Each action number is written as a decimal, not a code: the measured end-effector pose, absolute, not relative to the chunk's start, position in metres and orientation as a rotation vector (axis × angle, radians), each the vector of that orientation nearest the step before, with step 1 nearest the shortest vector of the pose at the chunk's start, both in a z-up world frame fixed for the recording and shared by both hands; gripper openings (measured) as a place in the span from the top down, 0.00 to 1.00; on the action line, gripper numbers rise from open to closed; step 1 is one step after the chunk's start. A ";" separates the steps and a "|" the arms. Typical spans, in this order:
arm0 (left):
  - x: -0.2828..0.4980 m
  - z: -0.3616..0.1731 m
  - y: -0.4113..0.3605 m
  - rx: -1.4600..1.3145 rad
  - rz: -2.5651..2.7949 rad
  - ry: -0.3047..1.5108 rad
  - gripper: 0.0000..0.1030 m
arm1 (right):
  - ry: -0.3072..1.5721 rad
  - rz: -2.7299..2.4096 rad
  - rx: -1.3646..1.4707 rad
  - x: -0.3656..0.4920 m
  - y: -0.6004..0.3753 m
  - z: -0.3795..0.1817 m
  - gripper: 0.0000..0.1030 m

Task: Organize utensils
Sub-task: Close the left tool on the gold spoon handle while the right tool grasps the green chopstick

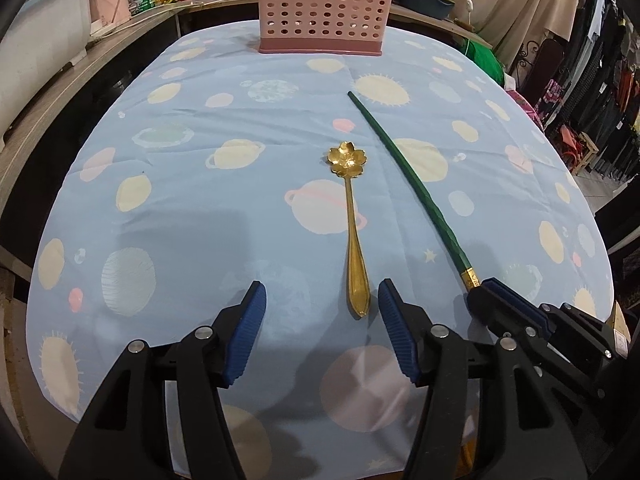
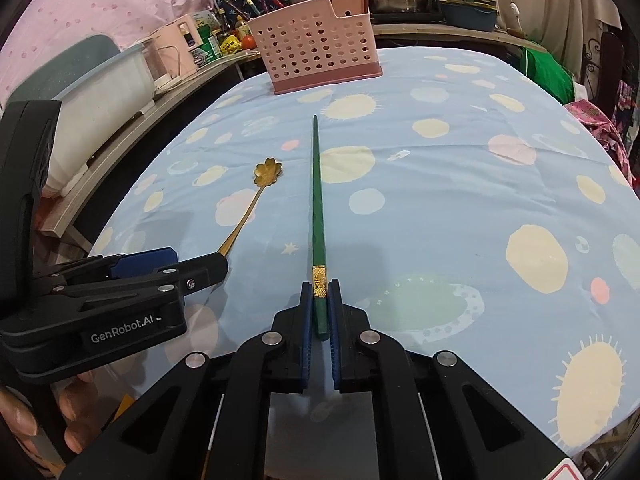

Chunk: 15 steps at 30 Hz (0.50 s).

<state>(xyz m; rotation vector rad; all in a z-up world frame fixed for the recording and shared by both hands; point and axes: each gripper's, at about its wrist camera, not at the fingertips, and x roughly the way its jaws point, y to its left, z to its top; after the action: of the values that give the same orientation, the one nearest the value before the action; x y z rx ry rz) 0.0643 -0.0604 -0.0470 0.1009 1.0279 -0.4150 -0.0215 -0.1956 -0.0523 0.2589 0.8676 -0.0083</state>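
Between R gripper (image 2: 320,308) pads: chopstick (image 2: 318,208)

A gold spoon (image 1: 352,236) with a flower-shaped bowl lies flat mid-surface, handle toward the near edge. Just beside it lies a long green chopstick (image 1: 408,184). A pink perforated holder (image 1: 320,12) stands upright at the far edge.

The left hand-held gripper (image 1: 322,300) sits low with its two blue pads wide apart. The right hand-held gripper (image 2: 320,312) is just beside it, its pads squeezed close together, pinching something thin. Some fingers (image 2: 76,400) show under the left one, maybe the person's left hand.
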 end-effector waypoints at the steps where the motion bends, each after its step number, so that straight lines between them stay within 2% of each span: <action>1: 0.064 -0.047 -0.061 0.103 -0.416 1.024 0.47 | 0.867 -0.008 0.260 -0.022 -0.196 -0.052 0.93; 3: 0.064 -0.047 -0.064 0.110 -0.420 1.021 0.50 | 0.867 -0.009 0.259 -0.022 -0.196 -0.052 0.93; 7: 0.062 -0.047 -0.067 0.123 -0.441 1.016 0.70 | 0.865 -0.007 0.264 -0.023 -0.196 -0.053 0.93; 12: 0.059 -0.047 -0.070 0.134 -0.462 1.017 0.90 | 0.866 -0.007 0.264 -0.023 -0.196 -0.052 0.93; 15: 0.058 -0.046 -0.071 0.132 -0.471 1.018 0.90 | 0.866 -0.005 0.266 -0.023 -0.196 -0.052 0.93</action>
<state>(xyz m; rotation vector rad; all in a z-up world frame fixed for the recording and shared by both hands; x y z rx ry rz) 0.0580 -0.0707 -0.0456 0.1320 1.0181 -0.4709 -0.0231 -0.1958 -0.0523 0.2658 0.8664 -0.0053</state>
